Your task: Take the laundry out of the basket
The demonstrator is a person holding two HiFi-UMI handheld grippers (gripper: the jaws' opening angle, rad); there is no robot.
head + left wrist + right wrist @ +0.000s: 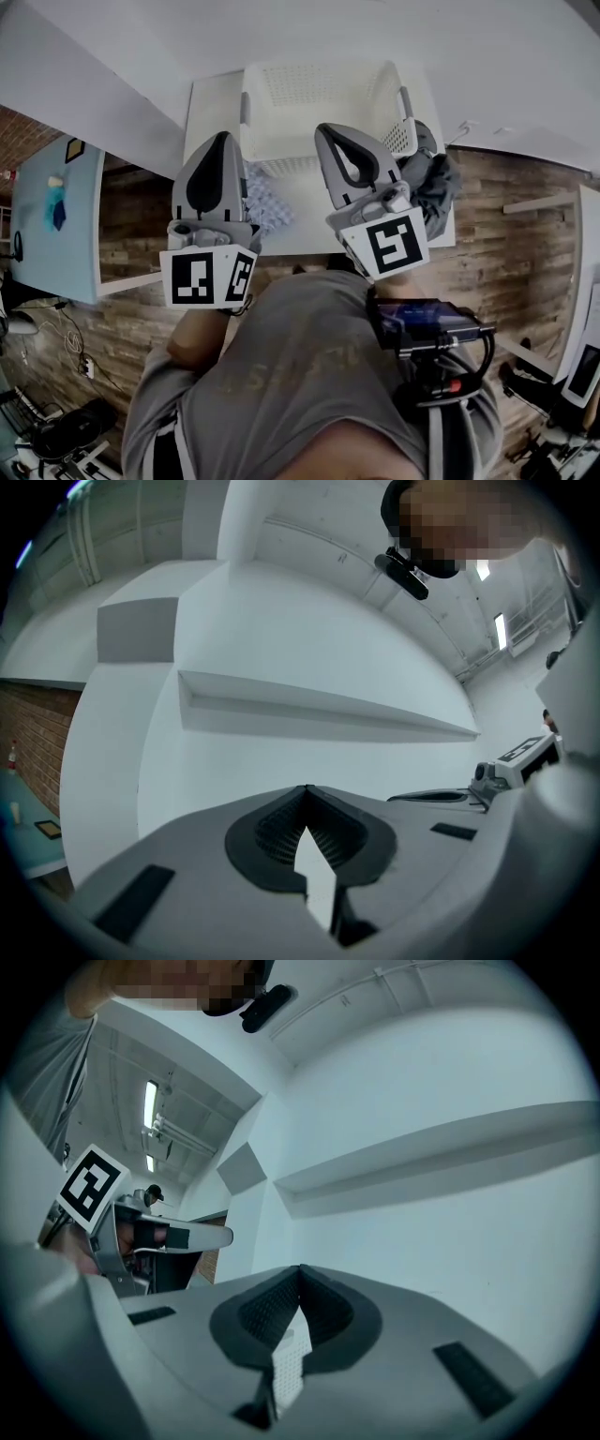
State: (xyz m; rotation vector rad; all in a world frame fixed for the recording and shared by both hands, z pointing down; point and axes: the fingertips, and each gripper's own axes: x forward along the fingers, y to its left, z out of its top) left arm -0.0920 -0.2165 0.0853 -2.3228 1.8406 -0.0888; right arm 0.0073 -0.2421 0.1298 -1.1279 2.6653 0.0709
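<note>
Laundry: two pieces in sight, both outside the white laundry basket (319, 94). A dark grey garment (433, 183) is bunched at its right front corner, and a pale patterned cloth (267, 202) lies just in front of its near wall.
Basket: upright on the counter (214, 105). From the head view the inside shows only bare mesh, so I judge it emptied, though the near wall hides a strip of the bottom.
Left gripper: the left gripper (306, 787) has its jaws pressed together with nothing between them, and it hovers beside the patterned cloth.
Right gripper: the right gripper (300, 1267) is closed too, and empty. It sits over the basket's front rim, with the dark garment just beside it.
Stage: this looks like the end of the job, or a pause between picks.
Risk one: the dark garment sits at the counter's edge, and a brush from the right gripper could drag it down to the floor (511, 202).
Risk two: closed jaws going in would shove the cloth, not take it, so they must open first.
Risk three: the basket looks light, and a snag on the rim could slide or tip it.
</note>
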